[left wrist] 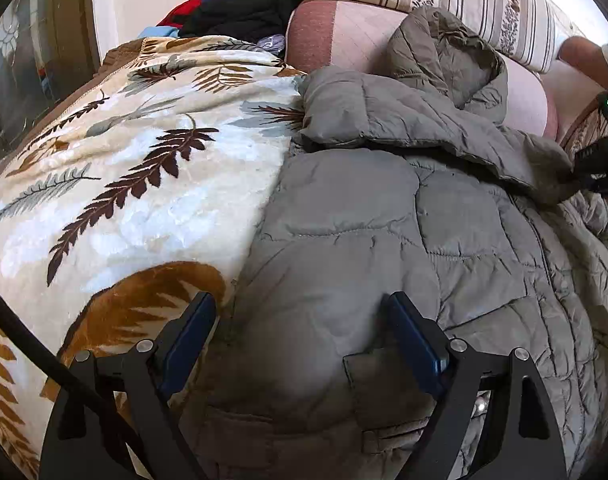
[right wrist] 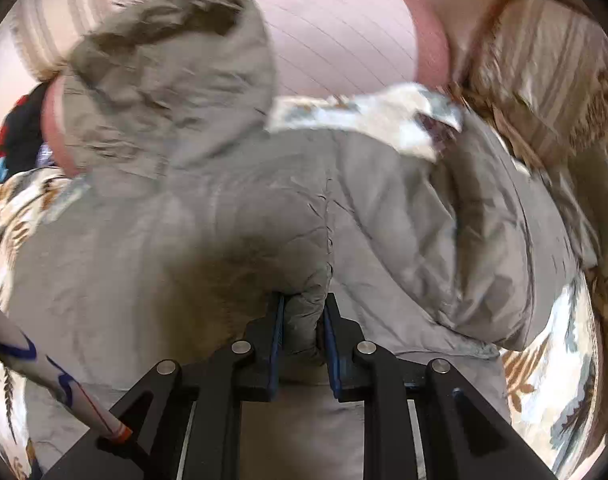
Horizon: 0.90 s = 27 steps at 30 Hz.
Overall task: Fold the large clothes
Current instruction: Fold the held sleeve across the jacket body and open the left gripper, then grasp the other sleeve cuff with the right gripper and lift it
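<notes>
Fern-print blanket (left wrist: pixel 116 184) under gripped jacket (right wrist: pixel 224 220)

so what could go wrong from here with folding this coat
The right gripper pinches only a small bunch of the grey puffer jacket; the slick padded fabric could slip out as it is pulled. The left gripper is open above the jacket and holds nothing, so the whole jacket may drag or bunch instead of folding. The jacket lies on a loose leaf-print blanket, which might ruck up with it.
</notes>
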Motion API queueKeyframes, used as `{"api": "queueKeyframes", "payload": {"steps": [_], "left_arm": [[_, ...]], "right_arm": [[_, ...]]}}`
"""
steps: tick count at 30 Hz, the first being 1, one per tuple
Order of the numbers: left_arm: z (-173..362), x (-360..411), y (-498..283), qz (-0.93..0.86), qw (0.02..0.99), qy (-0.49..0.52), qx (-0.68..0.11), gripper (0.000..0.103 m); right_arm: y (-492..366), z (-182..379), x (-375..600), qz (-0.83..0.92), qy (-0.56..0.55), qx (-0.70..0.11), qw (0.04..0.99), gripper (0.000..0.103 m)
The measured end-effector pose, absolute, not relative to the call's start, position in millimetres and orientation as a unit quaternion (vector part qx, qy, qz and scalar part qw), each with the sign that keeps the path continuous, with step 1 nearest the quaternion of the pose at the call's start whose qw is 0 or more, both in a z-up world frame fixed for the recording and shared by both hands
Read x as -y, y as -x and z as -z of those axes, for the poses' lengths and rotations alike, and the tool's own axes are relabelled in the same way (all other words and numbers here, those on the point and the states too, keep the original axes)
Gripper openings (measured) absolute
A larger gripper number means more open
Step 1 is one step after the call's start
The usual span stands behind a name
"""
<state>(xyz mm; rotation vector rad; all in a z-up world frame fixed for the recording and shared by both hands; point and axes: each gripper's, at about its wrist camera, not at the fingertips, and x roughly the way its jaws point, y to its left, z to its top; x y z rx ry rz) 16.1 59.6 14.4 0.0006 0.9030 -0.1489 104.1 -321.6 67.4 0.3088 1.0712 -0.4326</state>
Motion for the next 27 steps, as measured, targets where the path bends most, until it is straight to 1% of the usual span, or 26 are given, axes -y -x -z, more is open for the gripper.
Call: {"api": "queueKeyframes", "payload": {"steps": [3,6,7,8,10,13,17,21,27], "left_arm": [[-12.3,-57.6,-16.9,0.072,0.896,-0.006,-0.439,0.087],[-11.1,-57.2,-18.1,0.071,0.895,-0.006,-0.441,0.087],[-10.7,-57.3,-18.4,0.071,0.895,-0.006,-0.441,0.087],[-10.3,-57.1,-18.4,0.07,0.894,-0.007,-0.442,0.087],[-9.8,-56.7,-18.2,0.07,0.894,-0.008,-0.442,0.087],[-9.3,-57.5,-17.4,0.07,0.894,-0.005,-0.442,0.087],[-7.7,-59.3,-14.2,0.067,0.896,-0.001,-0.439,0.087],[-6.4,-61.5,-12.3,0.065,0.897,0.002,-0.437,0.088],[-1.7,-67.7,-15.1,0.066,0.892,0.022,-0.446,0.091]], "right_arm": [[-100.3,-40.9,332.7,0.211,-0.165,-0.518,0.812,0.021],[-100.1,-30.3,336.9,0.214,-0.16,-0.514,0.816,0.029],[-101.5,-30.2,335.6,0.217,-0.15,-0.51,0.819,0.037],[-102.7,-31.1,334.8,0.223,-0.138,-0.511,0.818,0.049],[-100.1,-39.2,333.8,0.233,-0.123,-0.507,0.821,0.06],[-78.3,-65.3,338.4,0.209,-0.135,-0.483,0.839,0.063],[-32.8,-93.0,353.0,0.209,-0.103,-0.461,0.857,0.067],[17.8,-92.1,401.6,0.262,-0.089,-0.457,0.846,0.067],[84.9,-79.4,515.4,0.392,-0.134,-0.438,0.798,0.067]]}}
